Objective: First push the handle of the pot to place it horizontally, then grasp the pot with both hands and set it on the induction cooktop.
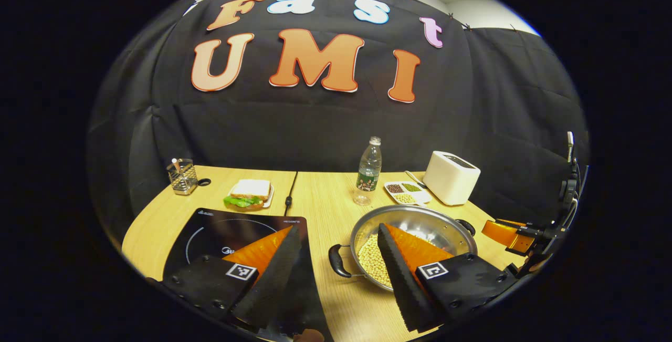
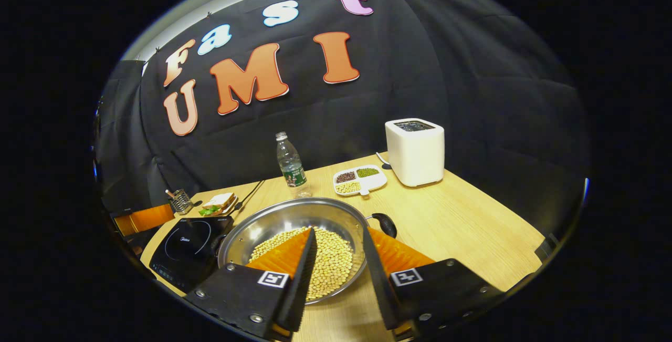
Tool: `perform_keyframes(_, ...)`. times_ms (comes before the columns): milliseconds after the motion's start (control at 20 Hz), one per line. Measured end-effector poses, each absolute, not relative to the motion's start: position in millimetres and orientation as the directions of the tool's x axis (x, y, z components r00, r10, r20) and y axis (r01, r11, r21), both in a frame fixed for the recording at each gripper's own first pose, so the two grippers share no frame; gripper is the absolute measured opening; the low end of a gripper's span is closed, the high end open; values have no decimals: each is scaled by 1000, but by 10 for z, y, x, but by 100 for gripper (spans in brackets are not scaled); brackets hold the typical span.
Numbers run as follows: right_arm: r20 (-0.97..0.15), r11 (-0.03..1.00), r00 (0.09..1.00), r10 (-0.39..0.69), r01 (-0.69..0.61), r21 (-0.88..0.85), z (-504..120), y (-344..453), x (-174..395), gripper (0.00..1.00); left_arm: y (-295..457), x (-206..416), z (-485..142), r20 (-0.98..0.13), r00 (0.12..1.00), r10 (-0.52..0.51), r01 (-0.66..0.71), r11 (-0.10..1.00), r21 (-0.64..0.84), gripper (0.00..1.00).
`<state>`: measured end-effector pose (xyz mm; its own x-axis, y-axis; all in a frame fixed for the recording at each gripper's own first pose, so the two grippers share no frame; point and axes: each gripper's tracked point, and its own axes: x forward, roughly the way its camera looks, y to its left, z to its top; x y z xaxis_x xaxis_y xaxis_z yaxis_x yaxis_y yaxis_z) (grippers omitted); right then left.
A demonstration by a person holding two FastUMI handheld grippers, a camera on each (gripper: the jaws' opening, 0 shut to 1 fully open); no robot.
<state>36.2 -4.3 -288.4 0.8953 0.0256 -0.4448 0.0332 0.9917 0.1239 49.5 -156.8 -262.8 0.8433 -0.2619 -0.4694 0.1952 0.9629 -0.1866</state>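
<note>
Pot (image 2: 294, 237) of beans seen beyond both grippers, beside the induction cooktop (image 1: 231, 237).
Left gripper (image 1: 336, 245) and right gripper (image 2: 338, 245) are spread wide, nothing held.

A light wooden table (image 1: 325, 195) carries everything, with a seam running front to back between its two halves. On the left half lies a black induction cooktop (image 1: 220, 231), near the front edge. Behind it sit a wire mesh holder (image 1: 182, 176) at the far left corner and a plate with a sandwich (image 1: 249, 193). A black cable (image 1: 290, 195) runs along the seam. On the right half stands a steel pot (image 2: 294, 226) holding pale beans, with a black handle on each side. Behind the pot stand a clear water bottle (image 2: 292, 166), a white divided dish (image 2: 360, 179) of beans and seeds, and a white toaster (image 2: 415, 151) near the back wall.
</note>
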Motion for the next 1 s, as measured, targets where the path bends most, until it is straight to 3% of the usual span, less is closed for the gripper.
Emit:
perform_keyframes(50,-449,992,893,14,44,118,-2910,-90,385,69,-1624,499,-2699,-481,834,-269,201,961,-189,96)
perform_keyframes(300,-471,993,882,-15,68,96,-3024,-238,478,94,-1835,567,-3084,-533,797,-283,205,958,-202,96)
perform_keyframes(1000,-582,997,812,-49,77,24,-3539,-362,872,95,-1897,751,-3801,-666,698,-263,171,965,-201,97)
